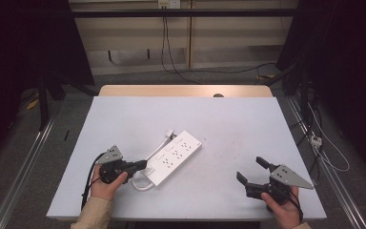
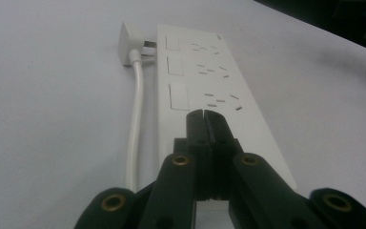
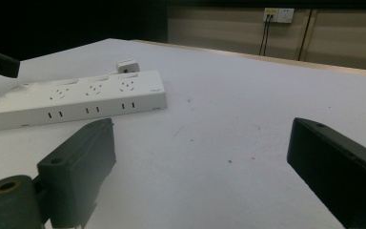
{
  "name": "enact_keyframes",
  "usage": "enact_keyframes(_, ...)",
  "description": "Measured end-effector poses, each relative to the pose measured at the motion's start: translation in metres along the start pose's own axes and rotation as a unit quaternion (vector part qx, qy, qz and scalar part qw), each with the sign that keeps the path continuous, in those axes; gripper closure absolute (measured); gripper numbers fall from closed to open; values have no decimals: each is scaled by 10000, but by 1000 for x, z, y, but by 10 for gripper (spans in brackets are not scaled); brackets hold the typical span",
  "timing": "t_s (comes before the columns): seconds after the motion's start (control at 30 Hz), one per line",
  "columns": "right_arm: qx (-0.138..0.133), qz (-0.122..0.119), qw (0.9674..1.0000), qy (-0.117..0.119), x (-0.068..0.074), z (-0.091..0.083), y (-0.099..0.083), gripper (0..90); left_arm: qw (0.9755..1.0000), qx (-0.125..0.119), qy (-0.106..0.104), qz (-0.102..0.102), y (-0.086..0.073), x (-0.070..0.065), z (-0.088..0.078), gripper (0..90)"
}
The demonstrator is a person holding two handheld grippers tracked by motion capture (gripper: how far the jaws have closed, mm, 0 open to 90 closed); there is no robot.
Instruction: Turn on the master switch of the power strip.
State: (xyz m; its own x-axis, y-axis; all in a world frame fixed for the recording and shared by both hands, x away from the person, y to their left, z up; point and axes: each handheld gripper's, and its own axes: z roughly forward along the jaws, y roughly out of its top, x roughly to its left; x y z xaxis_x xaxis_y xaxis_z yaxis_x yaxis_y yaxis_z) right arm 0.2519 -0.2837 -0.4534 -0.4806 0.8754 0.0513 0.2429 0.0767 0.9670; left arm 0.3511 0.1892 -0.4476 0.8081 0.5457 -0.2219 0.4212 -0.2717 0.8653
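Observation:
A white power strip (image 1: 175,156) lies slanted on the table, left of centre, with three switches and several sockets on its top (image 2: 205,71). Its white cable (image 2: 135,119) runs along one side to a plug (image 2: 127,42) lying at the far end. My left gripper (image 1: 141,165) is shut, its closed tips (image 2: 207,114) over the strip's near end; whether they touch it is unclear. My right gripper (image 1: 249,168) stands open over bare table at the right, nothing between its fingers (image 3: 83,152). The right gripper view has the strip (image 3: 76,98) off to the left.
The white table top (image 1: 228,124) has a wooden far edge (image 1: 186,90). A wall socket (image 3: 279,14) with dark cables sits behind the table. Metal rails and a small socket block (image 1: 316,140) lie on the floor to the right.

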Motion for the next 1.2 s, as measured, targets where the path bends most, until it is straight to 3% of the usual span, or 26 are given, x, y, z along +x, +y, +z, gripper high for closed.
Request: enact_keyframes(1.2, -8, -3, 10000, 0, 0, 0, 0, 86, 9997, 233, -48, 70, -2, -2, 5, 900)
